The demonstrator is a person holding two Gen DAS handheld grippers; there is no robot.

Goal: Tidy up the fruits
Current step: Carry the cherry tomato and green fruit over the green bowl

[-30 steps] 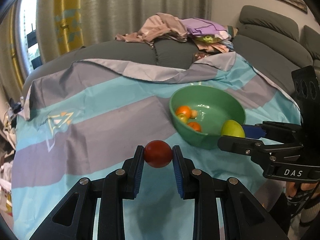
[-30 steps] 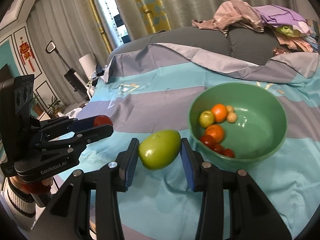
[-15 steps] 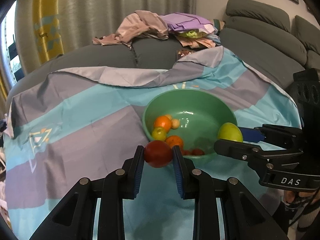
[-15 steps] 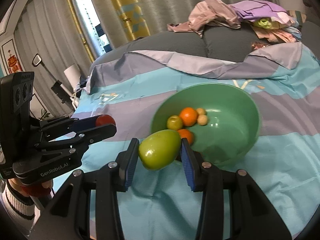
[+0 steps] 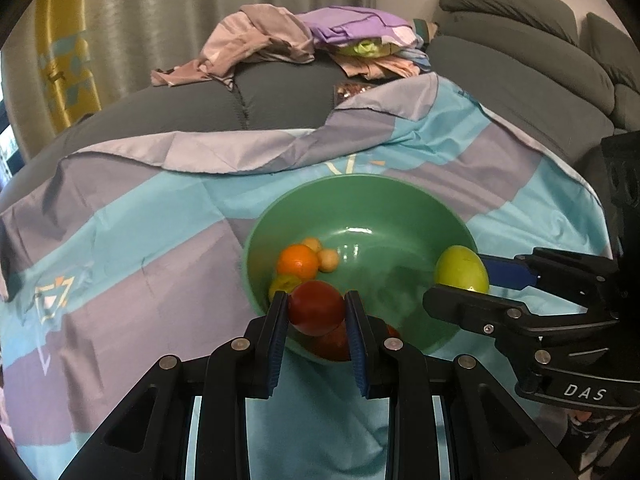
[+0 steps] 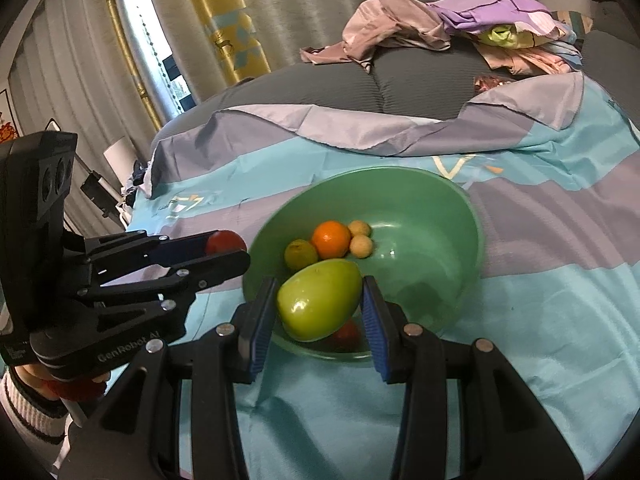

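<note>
A green bowl (image 5: 360, 192) (image 6: 460, 208) sits on the blue and grey cloth and holds an orange (image 5: 298, 261) (image 6: 331, 239), two small tan fruits (image 6: 360, 240), a yellow-green fruit (image 6: 301, 254) and red fruits low at its near side. My left gripper (image 5: 316, 308) is shut on a red tomato (image 5: 316, 307) (image 6: 224, 241) over the bowl's near rim. My right gripper (image 6: 318, 300) is shut on a green apple (image 6: 318, 300) (image 5: 462, 270) over the bowl's near rim; it shows at the right in the left wrist view.
The striped cloth (image 5: 120, 248) (image 6: 560, 300) covers a grey sofa seat. A pile of clothes (image 5: 312, 36) (image 6: 460, 28) lies on the backrest behind. Curtains hang beyond, and sofa cushions (image 5: 540, 40) stand at the right.
Both grippers have moved forward with their fruit, from short of the bowl to over its near rim. The bowl looks larger and closer in both views.
</note>
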